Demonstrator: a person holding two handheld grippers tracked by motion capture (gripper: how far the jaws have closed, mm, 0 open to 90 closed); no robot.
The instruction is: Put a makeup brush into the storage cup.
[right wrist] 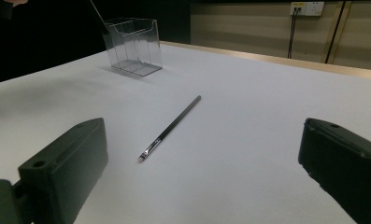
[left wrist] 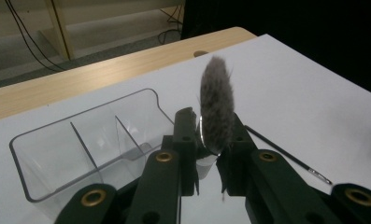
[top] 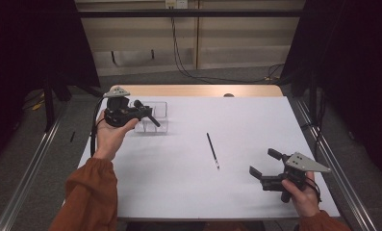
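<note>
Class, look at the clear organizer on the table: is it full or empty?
Empty. Through the clear walls of the organizer all three compartments show nothing inside; the fluffy brush sits clamped in the left gripper beside it.

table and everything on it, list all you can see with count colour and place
fluffy brush: 1, grey head, clamped in the left tool, above the organiser
thin brush: 1, black handle, lying flat mid-table
organiser: 1, clear plastic with dividers, far left of the table
table: 1, white top with a wooden far edge
cables: several, black, along the back wall
left tool: 1, black, shut on the fluffy brush
right tool: 1, black, open, near right of the table
hands: 2, orange sleeves, one per tool
</note>
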